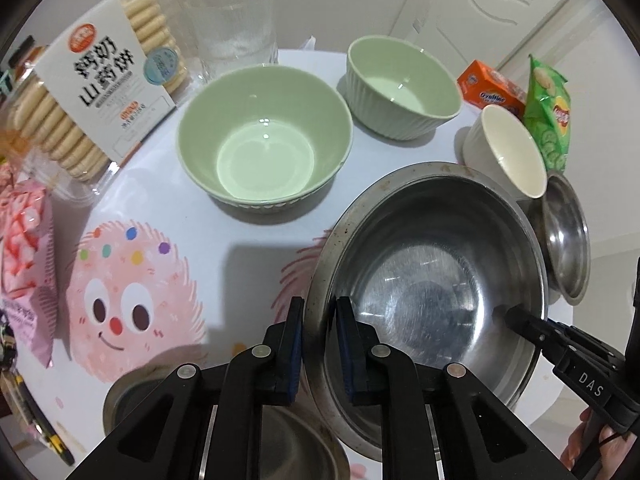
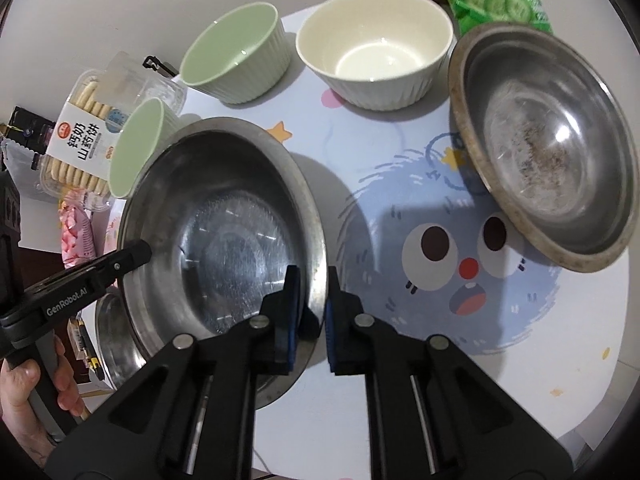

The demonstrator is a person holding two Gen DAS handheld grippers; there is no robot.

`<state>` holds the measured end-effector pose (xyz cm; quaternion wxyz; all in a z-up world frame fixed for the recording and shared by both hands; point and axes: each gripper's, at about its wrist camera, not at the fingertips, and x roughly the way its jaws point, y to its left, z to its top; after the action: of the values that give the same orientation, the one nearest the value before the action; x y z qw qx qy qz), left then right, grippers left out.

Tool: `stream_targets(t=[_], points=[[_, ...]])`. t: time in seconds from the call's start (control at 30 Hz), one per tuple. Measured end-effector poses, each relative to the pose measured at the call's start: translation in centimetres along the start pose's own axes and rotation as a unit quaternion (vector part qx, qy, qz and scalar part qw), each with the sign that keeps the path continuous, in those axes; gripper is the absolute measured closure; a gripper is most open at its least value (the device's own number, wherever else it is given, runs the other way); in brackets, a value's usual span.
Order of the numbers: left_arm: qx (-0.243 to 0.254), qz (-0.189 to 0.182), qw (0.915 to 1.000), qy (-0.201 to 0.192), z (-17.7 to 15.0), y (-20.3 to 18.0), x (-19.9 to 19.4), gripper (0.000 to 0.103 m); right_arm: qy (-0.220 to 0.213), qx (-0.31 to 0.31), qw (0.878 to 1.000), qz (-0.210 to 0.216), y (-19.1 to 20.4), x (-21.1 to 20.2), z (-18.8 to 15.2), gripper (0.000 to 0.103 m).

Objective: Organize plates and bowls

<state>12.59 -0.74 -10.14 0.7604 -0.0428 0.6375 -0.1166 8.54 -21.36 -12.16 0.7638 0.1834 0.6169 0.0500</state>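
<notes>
A large steel bowl (image 1: pixel 432 280) is held by both grippers at opposite rims. My left gripper (image 1: pixel 318 344) is shut on its left rim. My right gripper (image 2: pixel 310 308) is shut on its right rim (image 2: pixel 224 220). A wide green bowl (image 1: pixel 264 140), a ribbed green bowl (image 1: pixel 402 88) and a cream bowl (image 1: pixel 508 148) stand on the table behind. A second steel bowl (image 2: pixel 548 148) lies at the right. A third steel bowl (image 1: pixel 224 436) sits below the left gripper.
A biscuit box (image 1: pixel 92 92), a clear jug (image 1: pixel 236 28) and a pink snack bag (image 1: pixel 24 256) stand at the left. An orange box (image 1: pixel 490 88) and a green crisp bag (image 1: pixel 548 112) stand at the back right. The round table (image 2: pixel 520 360) has a cartoon cloth.
</notes>
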Motion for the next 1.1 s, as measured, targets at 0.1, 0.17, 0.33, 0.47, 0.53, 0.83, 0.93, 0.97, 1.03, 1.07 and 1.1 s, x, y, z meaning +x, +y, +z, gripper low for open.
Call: stream_targets(t=[0.1,0.17,0.33,0.47,0.53,0.83,0.93,0.97,1.03,1.07,1.1], points=[[-0.005,-0.010,0.9999,-0.011,-0.9,0.5,-1.5,0.088,-0.006,-0.012,1.000,0.000,0.6,-1.1,-0.4,0.090],[-0.009,-0.009,0.9998,-0.017,-1.5,1.2,-2.5,0.088,-0.008,-0.017,1.000,0.004,1.2,-1.7,-0.7,0.090],[-0.019,-0.004,0.9992,-0.035,-3.2,3.3,-4.9,0.088,-0.014,-0.038,0.999,0.014,3.3,-3.0,-1.7,0.090],[-0.033,0.003,0.9985,-0.044,-4.5,4.9,-6.2,0.088,-0.016,-0.061,0.998,0.023,5.3,-3.6,-2.9,0.090],[-0.040,0.008,0.9980,-0.049,-5.4,6.1,-7.0,0.088,-0.014,-0.071,0.997,0.029,6.4,-3.7,-3.5,0.090],[-0.083,0.030,0.9952,-0.042,-9.6,11.4,-7.8,0.088,0.018,-0.116,0.992,0.051,11.6,-1.7,-6.4,0.090],[-0.102,0.034,0.9938,-0.030,-10.8,13.3,-7.2,0.087,0.037,-0.133,0.989,0.050,13.0,-0.3,-7.6,0.090],[-0.102,0.040,0.9936,-0.026,-11.0,13.6,-6.9,0.087,0.041,-0.138,0.988,0.048,13.4,0.1,-7.8,0.090],[-0.104,0.047,0.9933,-0.019,-11.4,14.2,-6.3,0.087,0.049,-0.148,0.987,0.043,14.1,0.8,-8.2,0.090],[-0.107,0.047,0.9930,-0.015,-11.5,14.4,-6.0,0.087,0.054,-0.152,0.986,0.038,14.5,1.3,-8.4,0.089],[-0.109,0.047,0.9929,-0.012,-11.6,14.6,-5.8,0.087,0.057,-0.154,0.986,0.036,14.6,1.5,-8.6,0.089]])
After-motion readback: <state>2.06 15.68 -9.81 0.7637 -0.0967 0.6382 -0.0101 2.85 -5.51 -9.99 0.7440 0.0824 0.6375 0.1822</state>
